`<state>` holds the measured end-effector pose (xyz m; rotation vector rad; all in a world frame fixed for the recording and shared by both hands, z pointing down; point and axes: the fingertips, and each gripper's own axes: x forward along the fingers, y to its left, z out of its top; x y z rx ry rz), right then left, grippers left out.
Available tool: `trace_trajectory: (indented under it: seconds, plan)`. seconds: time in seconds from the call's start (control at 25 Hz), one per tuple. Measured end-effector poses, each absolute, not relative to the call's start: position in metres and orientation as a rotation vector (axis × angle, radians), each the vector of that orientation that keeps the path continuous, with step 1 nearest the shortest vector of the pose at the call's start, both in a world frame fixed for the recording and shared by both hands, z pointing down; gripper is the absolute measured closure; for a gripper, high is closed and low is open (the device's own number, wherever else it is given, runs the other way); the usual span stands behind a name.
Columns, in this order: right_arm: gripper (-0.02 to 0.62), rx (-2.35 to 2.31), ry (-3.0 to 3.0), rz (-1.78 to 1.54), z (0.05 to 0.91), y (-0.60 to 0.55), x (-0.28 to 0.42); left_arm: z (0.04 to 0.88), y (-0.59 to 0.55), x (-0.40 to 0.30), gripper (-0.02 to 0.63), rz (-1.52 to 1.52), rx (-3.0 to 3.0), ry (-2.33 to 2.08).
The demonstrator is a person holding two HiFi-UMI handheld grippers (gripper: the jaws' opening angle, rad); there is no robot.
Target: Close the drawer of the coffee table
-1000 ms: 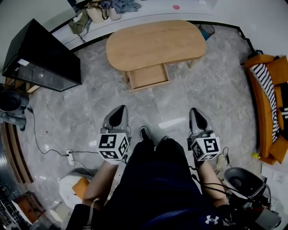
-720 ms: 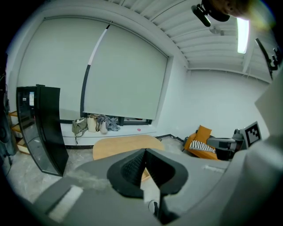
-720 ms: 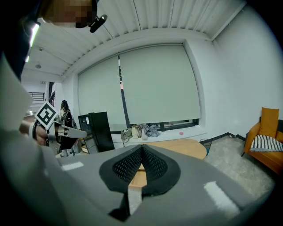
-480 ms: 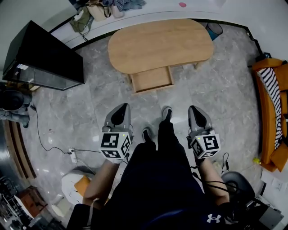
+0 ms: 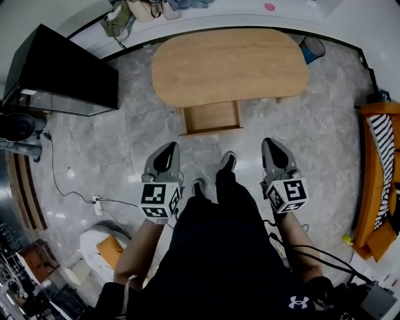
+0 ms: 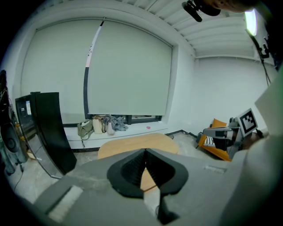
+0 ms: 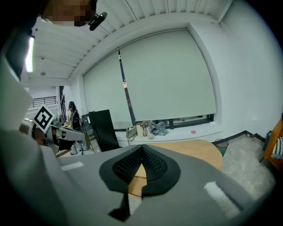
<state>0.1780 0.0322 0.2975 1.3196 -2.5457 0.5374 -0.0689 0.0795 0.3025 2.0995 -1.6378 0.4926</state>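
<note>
An oval wooden coffee table (image 5: 228,65) stands on the grey stone floor ahead of me, also in the left gripper view (image 6: 132,145) and the right gripper view (image 7: 194,151). Its drawer (image 5: 212,118) is pulled out toward me and looks empty. My left gripper (image 5: 169,145) is shut and empty, short of the drawer and left of it. My right gripper (image 5: 270,142) is shut and empty too, to the drawer's right. Both point at the table.
A black cabinet (image 5: 65,75) stands at the left, bags and clothes (image 5: 134,11) lie on the sill behind the table, an orange sofa (image 5: 378,181) is at the right. A bin (image 5: 314,47) sits by the table's far right end. A cable and power strip (image 5: 99,201) lie on the floor.
I have stepped toward the table: it and the open drawer are nearer and more central. Both grippers came forward with me, still shut.
</note>
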Motion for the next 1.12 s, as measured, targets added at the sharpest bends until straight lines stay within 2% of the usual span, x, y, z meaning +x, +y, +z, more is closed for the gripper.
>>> trace_trajectory:
  seconds: [0.28,0.6,1.12]
  plan:
    - [0.594,1.195,-2.558,0.57,0.34,-0.024,0.168,0.334,0.048,-0.067,0.604,0.509,2.05,-1.636]
    - [0.594,1.113,-2.505,0.523,0.387,-0.04,0.135,0.423,0.047,-0.105,0.604,0.746,2.022,-1.548]
    - [0.592,1.011,-2.295,0.447,0.535,-0.054,0.161,0.562,0.041,-0.141,0.6,0.876,2.055,-1.369]
